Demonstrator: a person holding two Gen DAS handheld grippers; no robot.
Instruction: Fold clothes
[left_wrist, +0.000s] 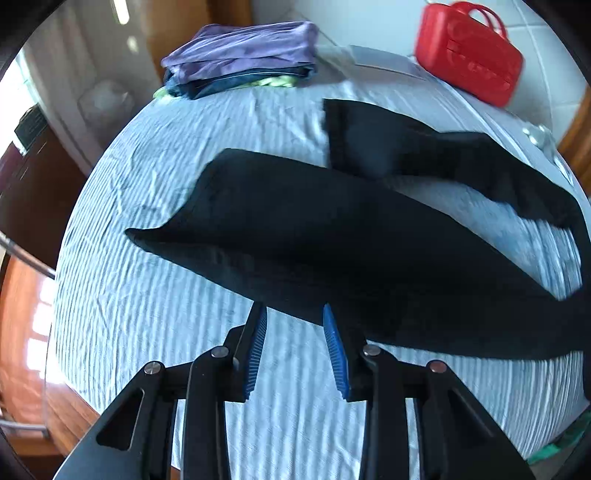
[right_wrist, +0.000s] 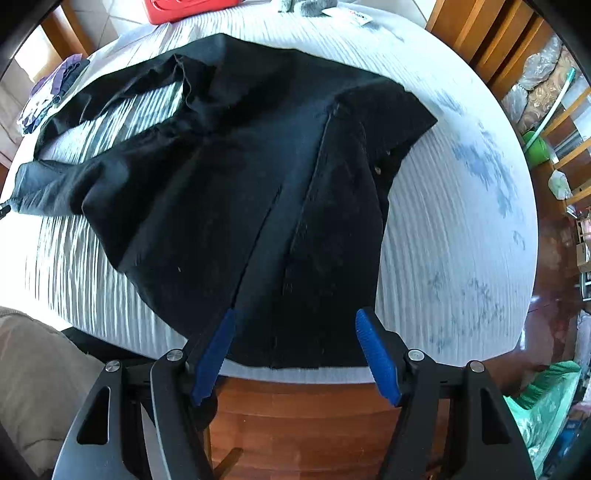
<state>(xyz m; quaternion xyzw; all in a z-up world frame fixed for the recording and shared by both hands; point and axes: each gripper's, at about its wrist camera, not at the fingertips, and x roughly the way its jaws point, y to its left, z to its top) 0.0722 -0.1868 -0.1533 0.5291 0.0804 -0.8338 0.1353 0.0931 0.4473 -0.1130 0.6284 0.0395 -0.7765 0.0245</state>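
**Left wrist view: black garment spread on the striped table, both tongs apart**

Left wrist view shows my left tongs (left_wrist: 293, 314) at the lower middle of the frame, their blue pads apart with nothing pressed between them. The near edge of the black garment (left_wrist: 332, 240) lies just above the fingertips; I cannot tell whether the right-hand pad touches the cloth. The garment stretches from the middle left of the frame to the right edge, one end tapering to a point at the left, and a second flap of it reaches up toward the upper right. It lies on the table (left_wrist: 147, 295), which is covered with a pale blue striped cloth. At the upper middle of the frame sits a stack of folded clothes (left_wrist: 240, 55), purple on top, dark blue and a bit of green beneath. A red case (left_wrist: 469, 55) with a handle stands in the upper right.

In the right wrist view my right tongs (right_wrist: 295, 321) stand wide apart at the lower middle, holding nothing. The black garment (right_wrist: 221, 166) fills the middle of that frame, its hem lying near the table's (right_wrist: 461, 221) near edge just above the fingertips. A long fold line runs up through it from between the pads. Wooden floor (right_wrist: 295, 417) shows below the table edge.
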